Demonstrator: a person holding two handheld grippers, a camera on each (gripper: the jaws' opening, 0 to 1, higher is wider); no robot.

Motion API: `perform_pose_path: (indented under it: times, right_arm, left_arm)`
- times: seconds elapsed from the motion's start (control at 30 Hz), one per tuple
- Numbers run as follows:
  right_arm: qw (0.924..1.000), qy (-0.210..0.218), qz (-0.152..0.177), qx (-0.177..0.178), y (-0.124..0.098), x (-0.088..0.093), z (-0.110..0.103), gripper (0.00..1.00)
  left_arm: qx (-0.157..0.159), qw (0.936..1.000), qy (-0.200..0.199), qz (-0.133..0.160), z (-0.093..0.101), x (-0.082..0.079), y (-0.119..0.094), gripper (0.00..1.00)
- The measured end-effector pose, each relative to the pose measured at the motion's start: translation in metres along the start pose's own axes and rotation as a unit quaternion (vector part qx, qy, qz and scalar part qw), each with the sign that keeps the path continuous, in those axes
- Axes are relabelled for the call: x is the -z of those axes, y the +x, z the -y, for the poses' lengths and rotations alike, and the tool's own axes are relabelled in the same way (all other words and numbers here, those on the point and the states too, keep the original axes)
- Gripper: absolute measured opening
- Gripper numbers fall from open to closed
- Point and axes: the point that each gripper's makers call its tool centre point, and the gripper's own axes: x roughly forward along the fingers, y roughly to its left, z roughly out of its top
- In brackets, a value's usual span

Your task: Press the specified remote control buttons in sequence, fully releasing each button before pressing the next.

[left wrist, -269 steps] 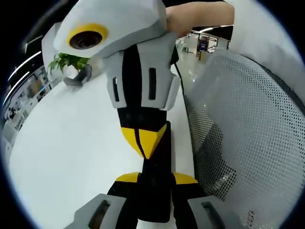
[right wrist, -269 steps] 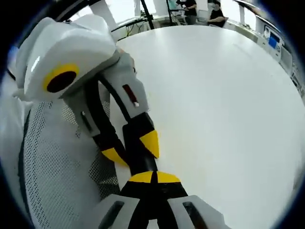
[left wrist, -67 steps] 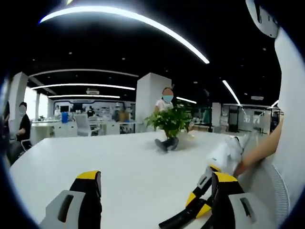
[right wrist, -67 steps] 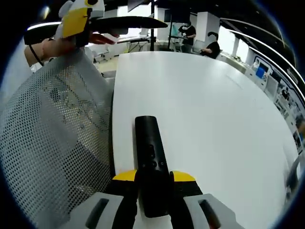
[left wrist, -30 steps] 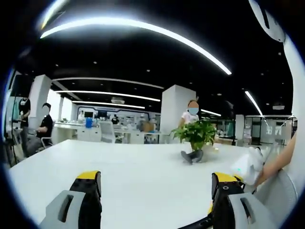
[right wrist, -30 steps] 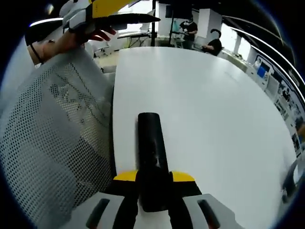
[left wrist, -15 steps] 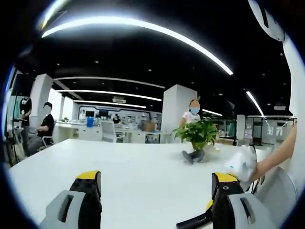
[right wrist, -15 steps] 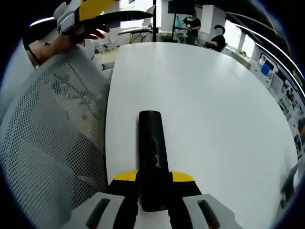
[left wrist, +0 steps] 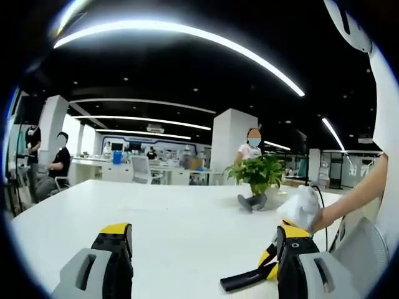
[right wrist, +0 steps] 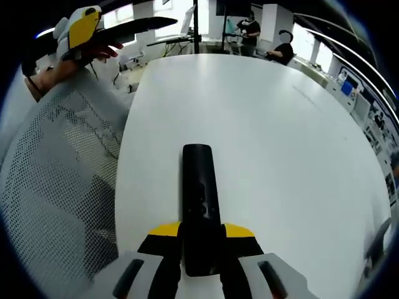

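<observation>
A slim black remote control (right wrist: 199,187) points away over the white table (right wrist: 287,124). My right gripper (right wrist: 201,235) is shut on its near end, yellow pads (right wrist: 164,230) on both sides. Small buttons show faintly on its top face. In the left gripper view the remote (left wrist: 244,279) pokes in at the lower right, held by the right gripper (left wrist: 269,263) and a hand. My left gripper (left wrist: 206,250) stands open above the table with nothing between its jaws. The right gripper view has the left gripper (right wrist: 134,26) raised at the upper left, in a person's hand (right wrist: 93,53).
A grey mesh chair back (right wrist: 56,187) stands along the table's left edge. A potted plant (left wrist: 257,175) sits far out on the table. People sit and stand at desks beyond (left wrist: 59,165). Bare tabletop spreads ahead and to the right of the remote.
The right gripper with the remote has come further into the left gripper view from the lower right. In the right gripper view the picture has swung slightly; the remote stays gripped.
</observation>
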Motion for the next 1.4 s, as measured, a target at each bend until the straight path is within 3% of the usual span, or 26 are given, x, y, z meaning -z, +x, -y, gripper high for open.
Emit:
perform_pose_path:
  times: [0.17, 0.73, 1.4]
  right_arm:
    - [0.9996, -0.012, -0.023, 0.012, 0.001, 0.004, 0.017, 0.2]
    - [0.9993, 0.003, -0.036, 0.011, 0.002, 0.0, 0.07, 0.2]
    - [0.9986, -0.011, -0.051, -0.001, 0.005, -0.005, 0.107, 0.2]
  left_arm:
    - [0.002, 1.0, 0.001, -0.004, 0.001, 0.001, 0.001, 1.0]
    - [0.005, 0.9998, 0.002, -0.019, 0.002, 0.007, 0.002, 1.0]
    - [0.003, 0.9995, 0.005, -0.031, 0.001, 0.012, 0.003, 1.0]
